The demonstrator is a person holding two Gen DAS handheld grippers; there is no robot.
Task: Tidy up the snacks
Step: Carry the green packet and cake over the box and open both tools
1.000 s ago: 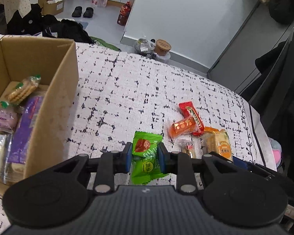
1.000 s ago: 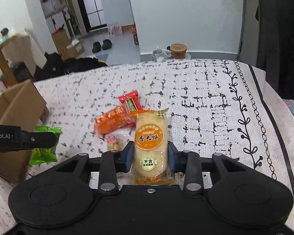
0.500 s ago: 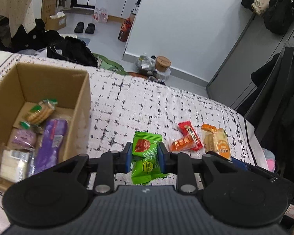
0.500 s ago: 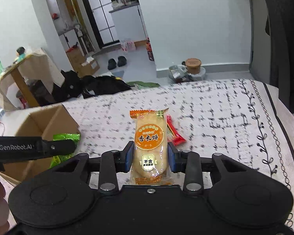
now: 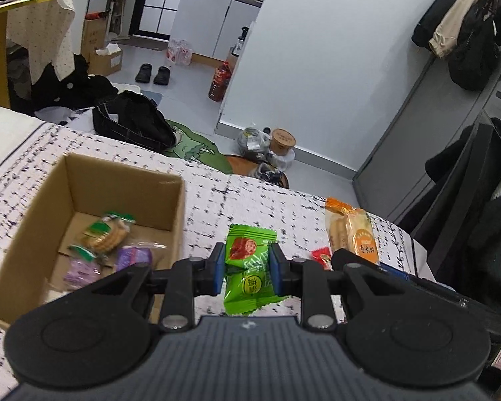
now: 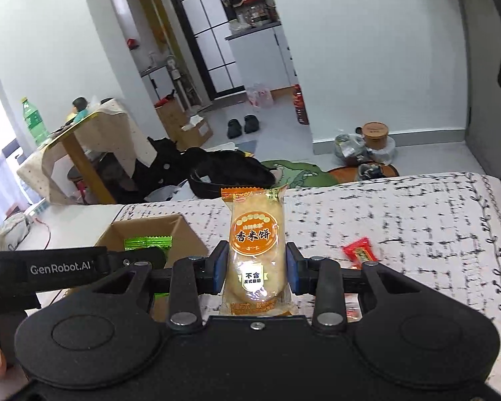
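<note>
My left gripper (image 5: pixel 246 269) is shut on a green snack packet (image 5: pixel 248 269) and holds it above the table, just right of an open cardboard box (image 5: pixel 180 200) with several snacks inside. My right gripper (image 6: pixel 255 265) is shut on an orange rice-cracker packet (image 6: pixel 254 244), lifted above the table; the packet also shows in the left wrist view (image 5: pixel 350 234). In the right wrist view the box (image 6: pixel 187 237) is at the lower left with the green packet (image 6: pixel 147 243) over it. A red snack packet (image 6: pixel 360 252) lies on the patterned tablecloth (image 6: pixel 417 220).
The table's far edge drops to a floor with a black bag (image 5: pixel 130 123), a green mat (image 5: pixel 197 148), shoes (image 5: pixel 152 73) and a lidded tub (image 5: pixel 282 140). A dark chair with clothes (image 5: pixel 477 200) stands at the right.
Both grippers have risen with their packets and shifted left toward the box. The box's inside shows more fully in the left wrist view. The table snacks have dropped low in both views.
</note>
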